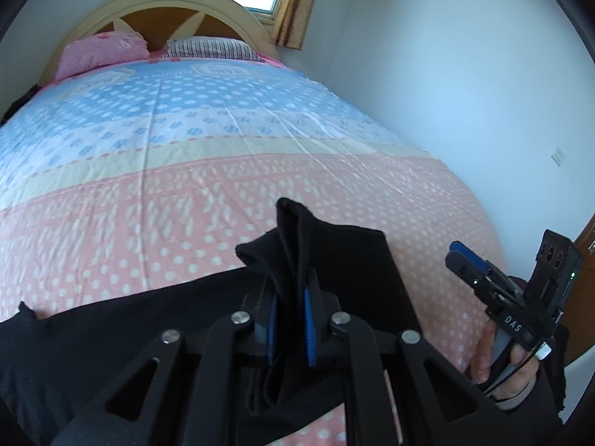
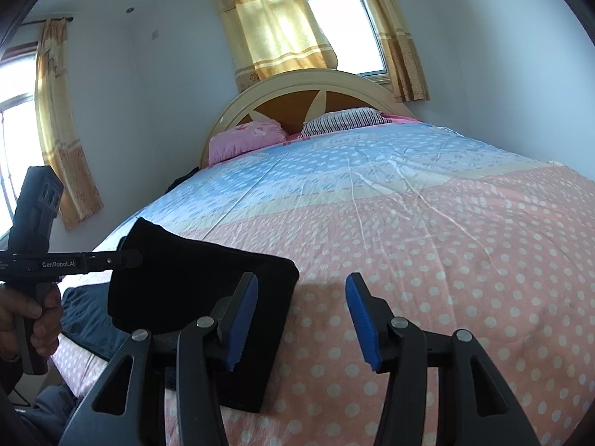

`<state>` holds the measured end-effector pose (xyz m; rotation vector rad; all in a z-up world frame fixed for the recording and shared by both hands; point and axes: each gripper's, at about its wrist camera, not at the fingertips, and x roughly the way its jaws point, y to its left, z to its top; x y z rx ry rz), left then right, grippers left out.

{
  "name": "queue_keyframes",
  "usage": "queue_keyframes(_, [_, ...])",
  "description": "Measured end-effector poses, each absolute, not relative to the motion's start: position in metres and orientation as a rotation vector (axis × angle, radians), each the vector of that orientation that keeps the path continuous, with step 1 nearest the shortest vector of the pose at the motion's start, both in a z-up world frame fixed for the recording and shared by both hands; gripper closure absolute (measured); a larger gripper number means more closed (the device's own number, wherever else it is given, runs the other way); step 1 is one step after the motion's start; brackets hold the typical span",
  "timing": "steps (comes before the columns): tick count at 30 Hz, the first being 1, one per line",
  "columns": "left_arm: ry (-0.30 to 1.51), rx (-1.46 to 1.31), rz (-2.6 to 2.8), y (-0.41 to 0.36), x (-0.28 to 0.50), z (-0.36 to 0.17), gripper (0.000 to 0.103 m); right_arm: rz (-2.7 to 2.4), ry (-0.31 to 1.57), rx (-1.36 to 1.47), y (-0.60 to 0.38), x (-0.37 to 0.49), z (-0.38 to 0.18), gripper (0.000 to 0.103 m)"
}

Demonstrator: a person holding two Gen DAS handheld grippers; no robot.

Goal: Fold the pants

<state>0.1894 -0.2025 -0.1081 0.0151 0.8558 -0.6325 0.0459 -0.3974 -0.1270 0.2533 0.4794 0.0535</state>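
Left claw pitched downward, clamping black pants.

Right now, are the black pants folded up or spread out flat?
Partly folded. The black pants lie doubled on the bedspread, and the left gripper pinches a bunched fold, lifting it.

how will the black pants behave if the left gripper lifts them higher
Probably floppy: the black pants bunch and fold between the shut jaws of the left gripper. Likely light, since one pinch raises an edge. They would probably drag across the bed sheet.
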Motion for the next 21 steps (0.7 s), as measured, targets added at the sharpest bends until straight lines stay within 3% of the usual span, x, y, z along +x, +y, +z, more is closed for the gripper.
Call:
queue_keyframes(10, [0.801, 0.051, -0.580, -0.175, 0.179, -0.113, 0.090, 0.066, 0.499, 0.184, -0.383, 0.048, -0.132, 0.052])
queue_keyframes(21, [0.820, -0.086, -0.519, -0.113, 0.187, -0.120, 0.091, 0.072, 0.511, 0.127, -0.370, 0.049, -0.135, 0.052])
